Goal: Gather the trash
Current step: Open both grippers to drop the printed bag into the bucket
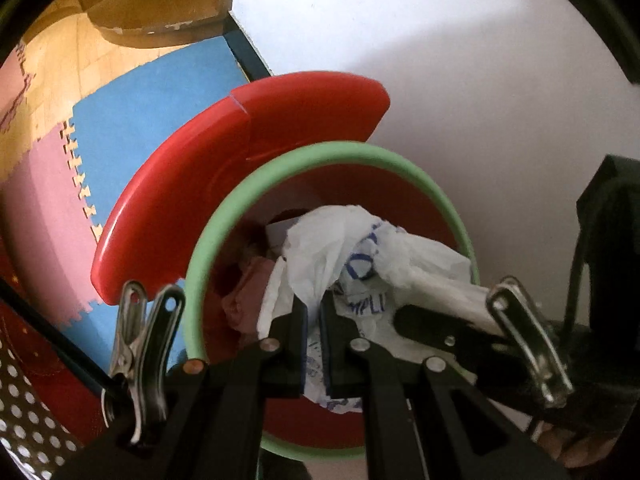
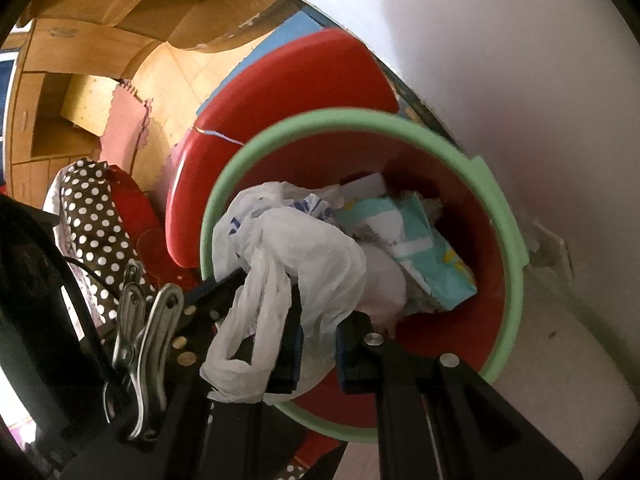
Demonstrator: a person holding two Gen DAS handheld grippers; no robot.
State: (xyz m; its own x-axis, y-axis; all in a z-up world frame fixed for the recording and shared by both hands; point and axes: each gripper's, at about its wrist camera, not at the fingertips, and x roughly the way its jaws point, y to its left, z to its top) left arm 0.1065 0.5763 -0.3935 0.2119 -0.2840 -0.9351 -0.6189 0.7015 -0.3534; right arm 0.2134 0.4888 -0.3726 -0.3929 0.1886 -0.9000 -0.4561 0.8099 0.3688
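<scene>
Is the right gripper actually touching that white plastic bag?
Touching. The right wrist view shows the right gripper shut on the white plastic bag, film pinched between its pads.

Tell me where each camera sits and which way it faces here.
Left wrist: on the left gripper, looking steeply down into the red bin with green rim; jaws shut on the white printed plastic bag; the other gripper shows at right.
Right wrist: on the right gripper, looking steeply down into the bin; jaws shut on the bag.
Shared: bin, bag, red lid, white wall.
</scene>
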